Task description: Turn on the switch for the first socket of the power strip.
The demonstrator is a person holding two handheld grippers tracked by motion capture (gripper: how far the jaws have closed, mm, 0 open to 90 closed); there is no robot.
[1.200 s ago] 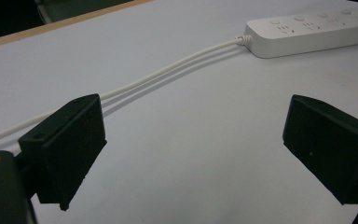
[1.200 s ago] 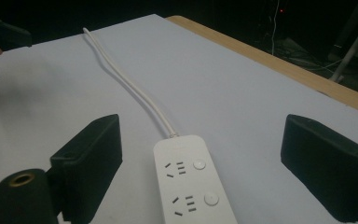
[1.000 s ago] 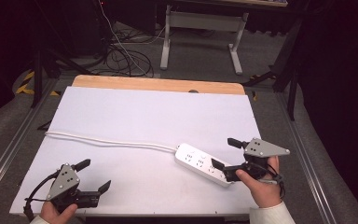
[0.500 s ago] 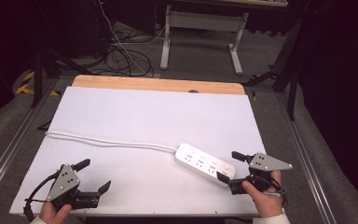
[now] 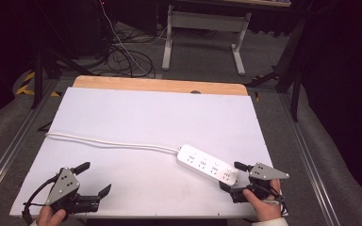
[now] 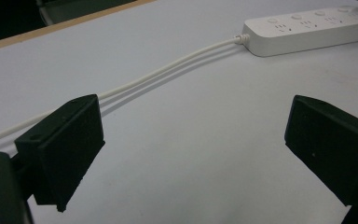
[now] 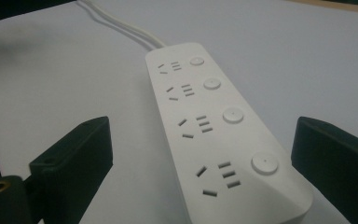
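Power strip (image 5: 208, 164) sits near the desk's right front corner, lying at a slant with its white cable (image 5: 108, 142) running off toward the left edge. Your right tongs (image 5: 231, 177) are spread wide around its near end, one jaw on each side, and in the right gripper view you can see neither jaw is touching the casing. Looks to me like you're lining up for a grab on that end.

A few tips for doing it cleanly: keep the strip centred between the jaws so both sides land together, otherwise one jaw will shove it sideways across the white desk (image 5: 136, 113) before the other bites. It's smooth plastic with rounded edges, so I'd guess it slips easily. Go lower on the side walls, not up on the curved top. Push a bit further along the body too, so you're past the rounded end cap.

Your left tongs (image 5: 95, 178) are parked wide open near the front left corner, holding nothing, with the cable passing just beyond them. Handy if the cable needs steadying.
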